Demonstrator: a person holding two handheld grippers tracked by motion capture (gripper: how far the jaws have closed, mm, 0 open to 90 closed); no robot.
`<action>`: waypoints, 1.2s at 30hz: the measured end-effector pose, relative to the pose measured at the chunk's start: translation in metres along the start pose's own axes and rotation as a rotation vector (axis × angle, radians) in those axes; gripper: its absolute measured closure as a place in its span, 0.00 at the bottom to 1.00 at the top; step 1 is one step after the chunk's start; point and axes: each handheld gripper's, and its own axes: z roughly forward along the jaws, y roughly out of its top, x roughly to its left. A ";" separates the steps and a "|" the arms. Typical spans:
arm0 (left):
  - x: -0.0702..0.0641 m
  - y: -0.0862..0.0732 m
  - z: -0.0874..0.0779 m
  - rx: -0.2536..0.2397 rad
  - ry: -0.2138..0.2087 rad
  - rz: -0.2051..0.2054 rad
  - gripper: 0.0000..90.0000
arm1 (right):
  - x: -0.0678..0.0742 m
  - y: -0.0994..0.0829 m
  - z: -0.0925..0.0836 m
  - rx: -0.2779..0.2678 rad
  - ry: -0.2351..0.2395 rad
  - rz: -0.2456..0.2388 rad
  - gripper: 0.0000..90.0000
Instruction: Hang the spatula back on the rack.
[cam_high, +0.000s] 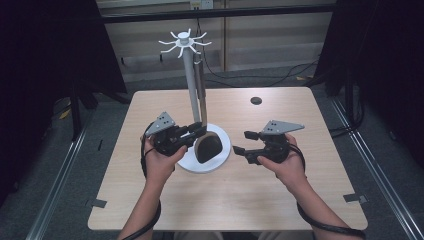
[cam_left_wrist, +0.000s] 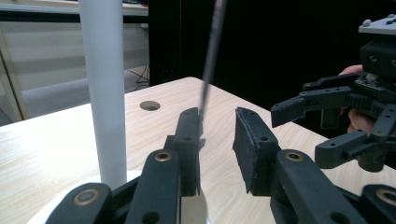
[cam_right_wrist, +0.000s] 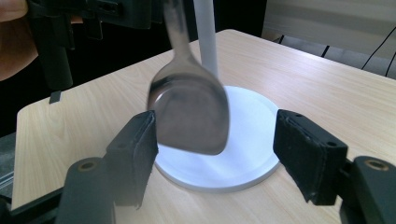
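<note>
A white stand with a round base (cam_high: 223, 150) and a tall pole (cam_high: 190, 85) carries a ring of hooks (cam_high: 184, 42) at its top. From one hook hangs a dark metal spatula; its thin handle (cam_high: 201, 90) runs down to the blade (cam_high: 206, 147) just above the base. My left gripper (cam_high: 200, 131) is open at the lower handle. In the left gripper view the handle (cam_left_wrist: 212, 51) ends at the tip of one finger (cam_left_wrist: 189, 130), with a gap across to the other. My right gripper (cam_high: 241, 141) stands open to the right of the base, pointing at the blade (cam_right_wrist: 191, 112).
The light wooden table (cam_high: 300, 190) has a dark round hole (cam_high: 256, 100) at its back right. Black curtains hang on both sides and cables lie on the floor behind. The stand's base (cam_right_wrist: 247, 140) sits in the table's middle, with bare wood all around it.
</note>
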 end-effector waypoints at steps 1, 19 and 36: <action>0.001 0.000 -0.001 -0.002 -0.013 -0.001 0.78 | 0.000 0.000 0.000 0.000 0.001 0.000 0.33; -0.003 -0.015 -0.015 0.059 0.045 0.030 0.43 | -0.010 -0.018 -0.011 0.030 -0.022 0.015 0.29; -0.002 -0.038 -0.019 0.105 0.079 0.021 0.29 | -0.016 -0.045 -0.028 0.041 -0.046 0.032 0.26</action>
